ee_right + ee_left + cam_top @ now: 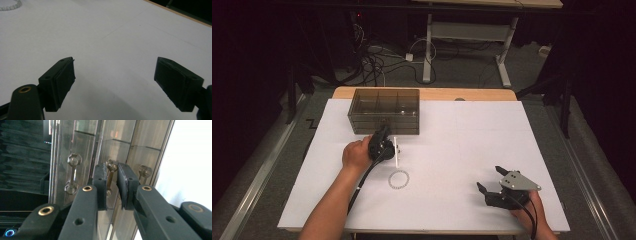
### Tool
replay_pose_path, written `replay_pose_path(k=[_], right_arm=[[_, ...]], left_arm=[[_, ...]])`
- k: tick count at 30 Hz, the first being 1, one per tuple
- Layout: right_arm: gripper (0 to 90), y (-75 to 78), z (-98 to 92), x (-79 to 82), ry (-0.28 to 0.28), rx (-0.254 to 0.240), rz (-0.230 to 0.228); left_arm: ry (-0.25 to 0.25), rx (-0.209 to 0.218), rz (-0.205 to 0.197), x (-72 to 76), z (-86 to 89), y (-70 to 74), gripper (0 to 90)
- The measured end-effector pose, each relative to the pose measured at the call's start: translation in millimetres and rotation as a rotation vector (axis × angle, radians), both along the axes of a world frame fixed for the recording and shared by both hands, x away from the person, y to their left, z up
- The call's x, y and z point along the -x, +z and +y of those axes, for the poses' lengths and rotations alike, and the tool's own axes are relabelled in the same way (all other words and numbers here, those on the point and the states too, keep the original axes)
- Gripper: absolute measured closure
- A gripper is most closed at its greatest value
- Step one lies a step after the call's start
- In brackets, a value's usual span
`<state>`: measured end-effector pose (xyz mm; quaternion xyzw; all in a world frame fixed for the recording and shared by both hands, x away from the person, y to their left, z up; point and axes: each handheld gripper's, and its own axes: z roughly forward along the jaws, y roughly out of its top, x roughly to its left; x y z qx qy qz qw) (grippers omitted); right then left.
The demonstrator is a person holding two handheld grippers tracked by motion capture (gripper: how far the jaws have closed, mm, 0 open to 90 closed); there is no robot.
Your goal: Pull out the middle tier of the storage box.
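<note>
We have the left gripper (111, 183) clamped on the middle drawer handle (110, 176); next, a straight outward pull; the right gripper (113, 83) rests apart.

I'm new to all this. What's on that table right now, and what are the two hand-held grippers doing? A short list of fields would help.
Work in hand: left gripper at the front of a clear drawer box
Left gripper: jaws on either side of a brass drawer handle, nearly shut; contact unclear
Right gripper: open, nothing between its jaws
Also on table: bead ring, white stick
Surface: white table
</note>
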<state>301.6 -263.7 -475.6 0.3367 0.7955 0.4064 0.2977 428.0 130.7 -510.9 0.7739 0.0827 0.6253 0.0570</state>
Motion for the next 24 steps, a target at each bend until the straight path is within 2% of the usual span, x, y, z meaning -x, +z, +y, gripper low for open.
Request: replay_pose_path(k=[5, 8, 11, 24], right_arm=[[17.6, -0.2, 0.1, -0.1, 0.004, 0.003, 0.001], [17.6, -0.3, 0.3, 0.0, 0.006, 0.005, 0.001], [17.6, -0.2, 0.3, -0.1, 0.006, 0.005, 0.0], [17.6, 1.3, 1.3, 0.8, 0.012, 0.007, -0.012]], left_arm=[[0.001, -0.003, -0.009, 0.5, -0.5, -0.6, 78.2], [0.0, 0.019, -0.001, 2.1, 0.1, 0.4, 78.6], [-0.004, 0.006, 0.001, 4.0, 0.5, 0.7, 78.7], [-0.018, 0.005, 0.001, 19.1, 1.8, 0.3, 78.6]])
